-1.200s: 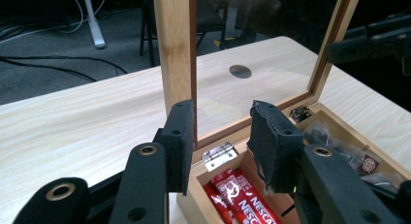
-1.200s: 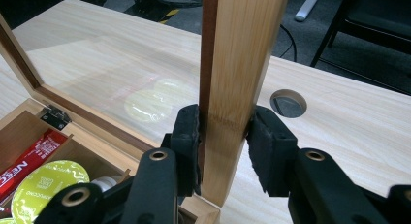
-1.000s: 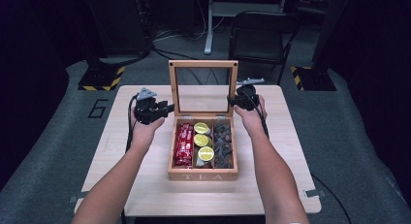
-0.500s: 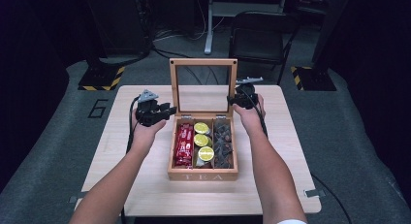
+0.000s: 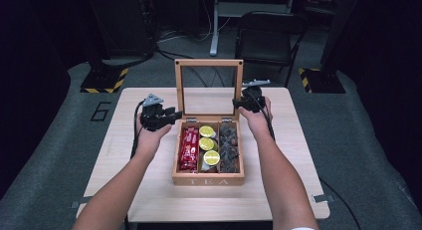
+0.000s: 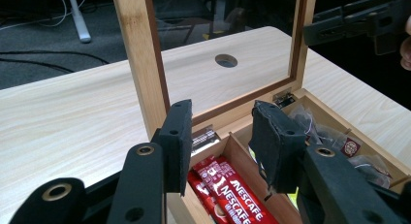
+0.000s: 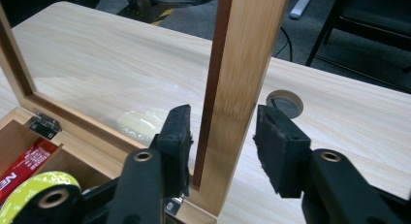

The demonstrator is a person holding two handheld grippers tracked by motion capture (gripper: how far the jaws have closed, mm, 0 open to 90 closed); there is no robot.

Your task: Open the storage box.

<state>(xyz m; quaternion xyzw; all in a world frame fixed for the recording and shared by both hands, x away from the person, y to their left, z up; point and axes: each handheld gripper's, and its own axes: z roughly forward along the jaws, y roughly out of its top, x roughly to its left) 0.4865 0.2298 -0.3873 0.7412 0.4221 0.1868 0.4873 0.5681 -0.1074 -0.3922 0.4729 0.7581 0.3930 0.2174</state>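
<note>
A wooden tea box (image 5: 207, 180) sits mid-table with its glass-paned lid (image 5: 209, 63) standing upright. Inside lie red Nescafe sachets (image 5: 189, 148) (image 6: 228, 190), yellow-green cups (image 5: 207, 144) and dark tea bags (image 5: 229, 148) (image 6: 329, 136). My left gripper (image 5: 171, 115) (image 6: 220, 136) hovers open at the box's back left corner, beside the lid's left post (image 6: 140, 54), with nothing between its pads. My right gripper (image 5: 240, 104) (image 7: 223, 136) straddles the lid's right post (image 7: 242, 64). Its jaws have just been opening. A gap shows beside the right pad (image 7: 278, 146).
The light wood table (image 5: 149, 200) has a round cable hole (image 7: 284, 102) (image 6: 226, 60) behind the lid. A black chair (image 5: 266, 38) and a stand's foot lie beyond the far edge. Bare tabletop stretches left and right of the box.
</note>
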